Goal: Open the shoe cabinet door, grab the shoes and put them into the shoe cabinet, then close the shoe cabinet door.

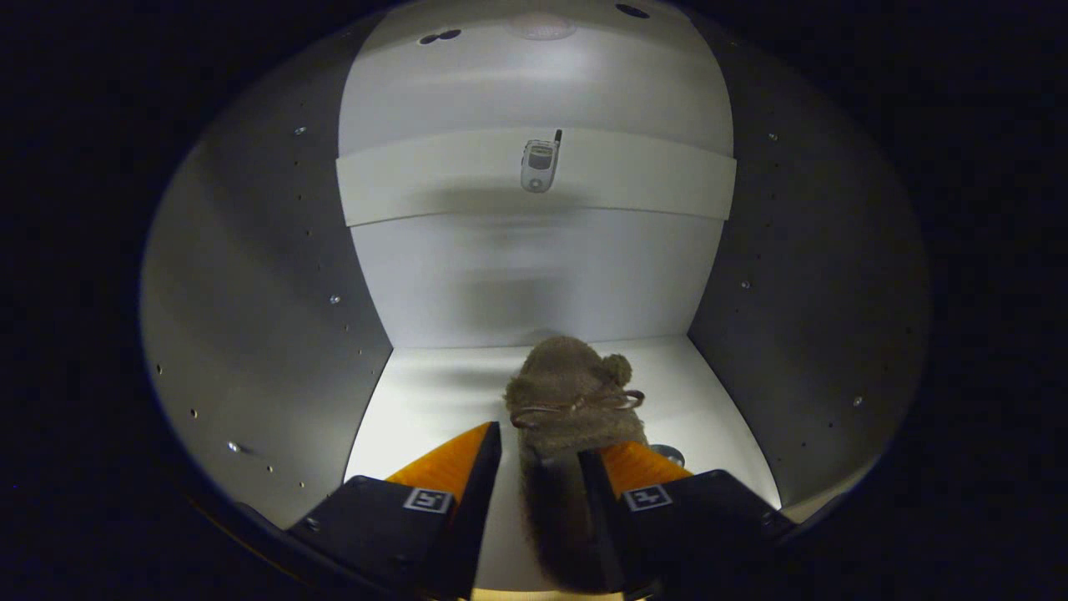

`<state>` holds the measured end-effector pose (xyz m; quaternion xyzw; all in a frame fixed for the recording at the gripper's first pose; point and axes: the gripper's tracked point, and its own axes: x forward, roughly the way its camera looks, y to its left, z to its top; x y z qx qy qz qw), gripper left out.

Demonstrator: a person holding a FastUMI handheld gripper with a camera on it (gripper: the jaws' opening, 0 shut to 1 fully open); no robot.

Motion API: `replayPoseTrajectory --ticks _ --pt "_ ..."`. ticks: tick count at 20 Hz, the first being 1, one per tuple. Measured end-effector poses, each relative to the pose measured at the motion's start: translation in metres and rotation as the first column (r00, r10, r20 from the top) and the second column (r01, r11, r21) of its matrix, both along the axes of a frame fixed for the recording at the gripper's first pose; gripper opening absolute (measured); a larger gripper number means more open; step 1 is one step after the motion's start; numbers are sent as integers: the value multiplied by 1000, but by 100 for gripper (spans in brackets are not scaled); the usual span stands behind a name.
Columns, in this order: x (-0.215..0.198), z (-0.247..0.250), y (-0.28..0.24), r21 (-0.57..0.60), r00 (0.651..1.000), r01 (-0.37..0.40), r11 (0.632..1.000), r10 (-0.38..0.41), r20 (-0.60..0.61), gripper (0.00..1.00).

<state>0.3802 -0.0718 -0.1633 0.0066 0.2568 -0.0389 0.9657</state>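
One furry shoe between gripper fingers, inside shoe cabinet; no readable writing.

One slipper lies on the cabinet floor, with one bow and one pompom on it. One gripper with two fingers stands open around its heel, the right finger touching it, the left apart. One shelf crosses the back, and one phone shows at its front.

Fuzzy brown slipper, bow on top, apparently resting inside white cabinet.
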Motion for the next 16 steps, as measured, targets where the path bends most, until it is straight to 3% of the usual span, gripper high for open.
replayPoseTrajectory --ticks 3,9,16 --pt "-11 9 3 67 999 10 998 -13 39 91" --pt "-63 35 -8 46 994 43 998 -47 100 99" --pt "-164 75 4 38 975 24 999 -31 222 98"
